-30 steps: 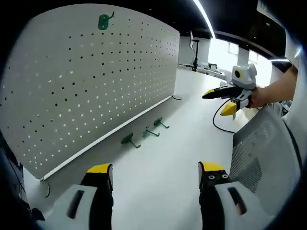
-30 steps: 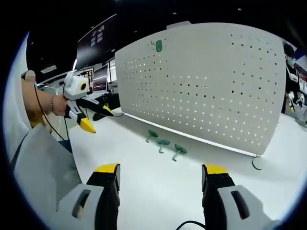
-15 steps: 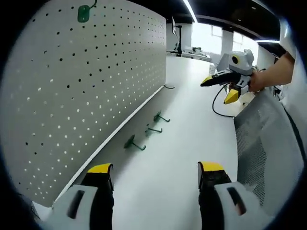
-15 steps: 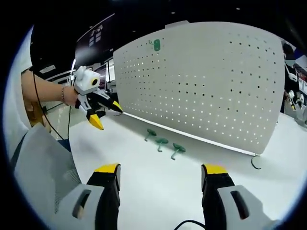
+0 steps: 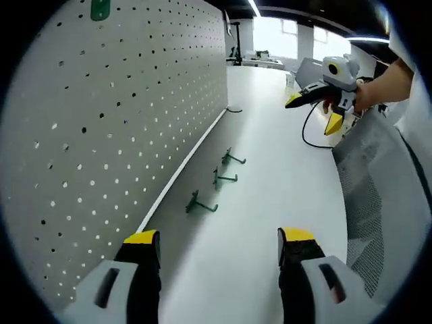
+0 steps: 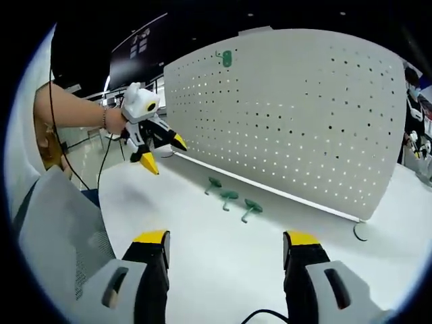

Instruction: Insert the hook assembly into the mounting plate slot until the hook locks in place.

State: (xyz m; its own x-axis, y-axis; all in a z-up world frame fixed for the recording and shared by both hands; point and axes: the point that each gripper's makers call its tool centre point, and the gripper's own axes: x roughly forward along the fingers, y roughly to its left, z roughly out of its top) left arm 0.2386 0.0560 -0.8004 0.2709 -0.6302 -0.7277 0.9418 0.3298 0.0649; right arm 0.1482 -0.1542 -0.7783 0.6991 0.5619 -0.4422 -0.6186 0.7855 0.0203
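Your left gripper view cuts the green hook mounted on the white perforated board (image 5: pixel 121 101) at the top edge, upper left: you see just its lower plate (image 5: pixel 100 9). In your right gripper view that mounted green hook (image 6: pixel 227 58) is too small to judge how it seats. The three loose green hooks (image 6: pixel 229 198) at centre probably lie flat, details blurred.
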